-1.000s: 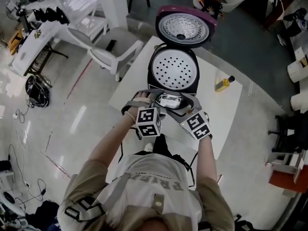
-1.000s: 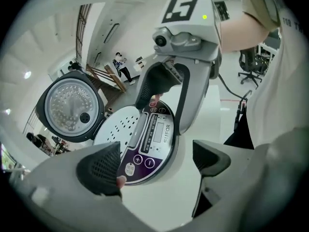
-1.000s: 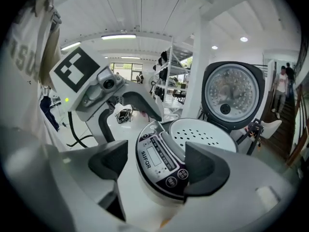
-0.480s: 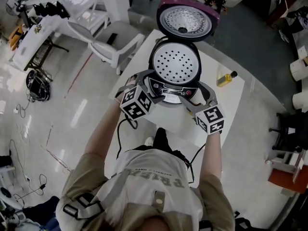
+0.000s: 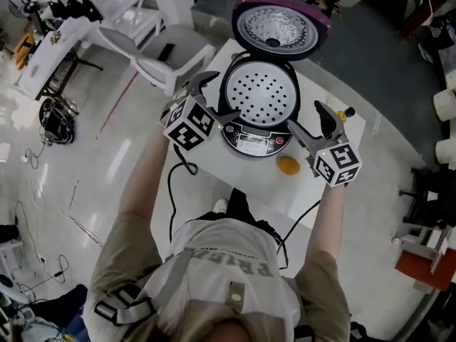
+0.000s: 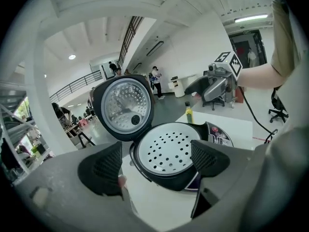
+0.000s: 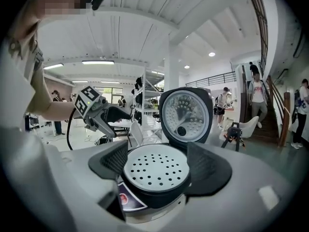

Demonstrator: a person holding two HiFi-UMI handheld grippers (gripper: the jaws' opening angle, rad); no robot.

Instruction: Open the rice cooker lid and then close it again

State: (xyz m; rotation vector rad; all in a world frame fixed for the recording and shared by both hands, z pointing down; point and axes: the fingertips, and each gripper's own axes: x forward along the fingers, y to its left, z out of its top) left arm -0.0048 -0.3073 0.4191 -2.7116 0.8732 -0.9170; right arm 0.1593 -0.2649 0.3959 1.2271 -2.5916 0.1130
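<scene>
The rice cooker [image 5: 260,102] stands on a white table [image 5: 214,184]. Its purple lid [image 5: 281,26] is swung up and back, and a white perforated tray [image 5: 260,91] shows inside the body. My left gripper [image 5: 217,97] hovers at the cooker's left side, my right gripper [image 5: 312,122] at its right front. Both are open with nothing between the jaws and clear of the cooker. The left gripper view looks between its fingers at the lid [image 6: 126,106] and tray [image 6: 169,149]. In the right gripper view, the lid [image 7: 186,112] and tray [image 7: 154,167] lie straight ahead.
A small orange round thing [image 5: 288,165] lies on the table in front of the cooker. A yellow bottle [image 6: 189,112] stands at the cooker's right. White chairs [image 5: 171,55] stand past the table's left edge. People walk in the far background.
Both grippers have risen from the cooker's front panel and spread apart to either side of it. The orange thing on the table has come into view.
</scene>
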